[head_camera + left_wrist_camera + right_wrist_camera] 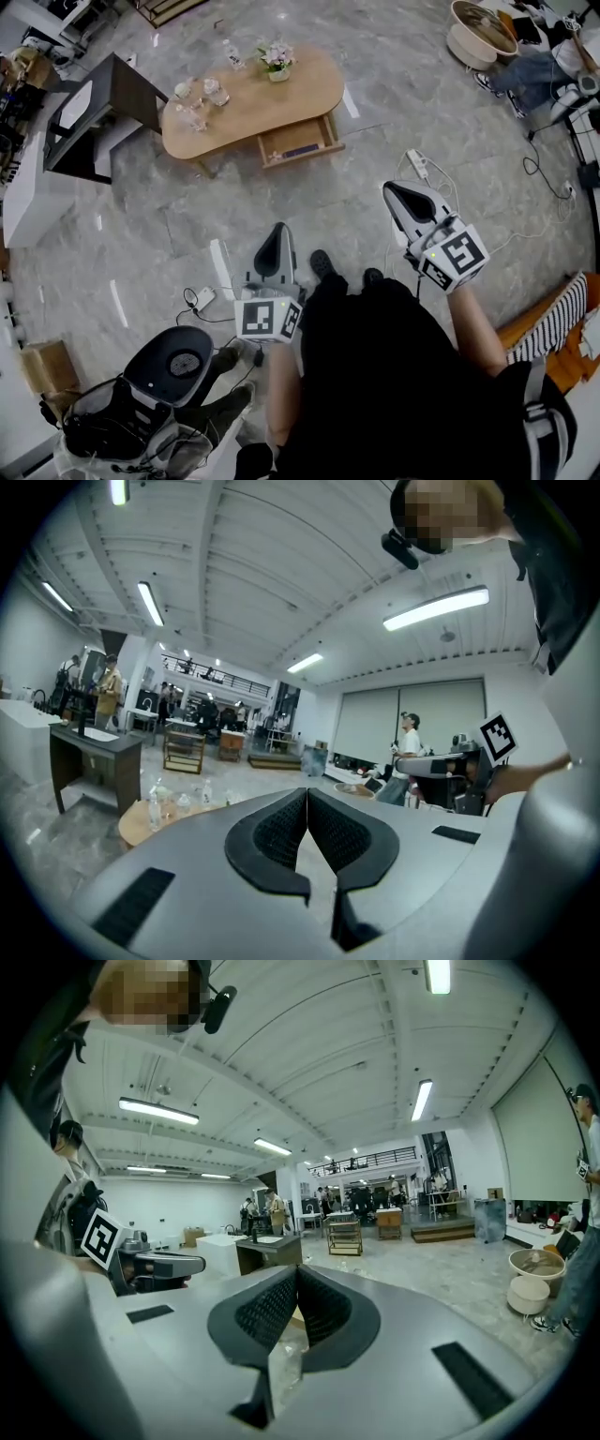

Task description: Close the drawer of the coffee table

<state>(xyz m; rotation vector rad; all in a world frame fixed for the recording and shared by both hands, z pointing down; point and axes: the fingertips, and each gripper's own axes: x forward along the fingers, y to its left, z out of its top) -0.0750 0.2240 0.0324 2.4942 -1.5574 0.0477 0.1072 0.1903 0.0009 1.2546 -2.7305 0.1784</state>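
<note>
A light-wood oval coffee table (246,105) stands far ahead on the grey marble floor in the head view. Its drawer (298,142) is pulled out toward me, with a dark flat item inside. My left gripper (277,238) and right gripper (397,191) are held out in front of me, well short of the table, both shut and empty. In the left gripper view the jaws of the left gripper (307,794) meet at the tips, and the table edge (141,824) shows at lower left. The right gripper (296,1270) is likewise shut in its own view.
On the tabletop stand a flower pot (277,60) and several glass bottles (195,101). A dark desk (111,103) stands left of the table. A power strip with cables (418,165) lies on the floor to the right, a robot base (174,363) at lower left. People stand in the background.
</note>
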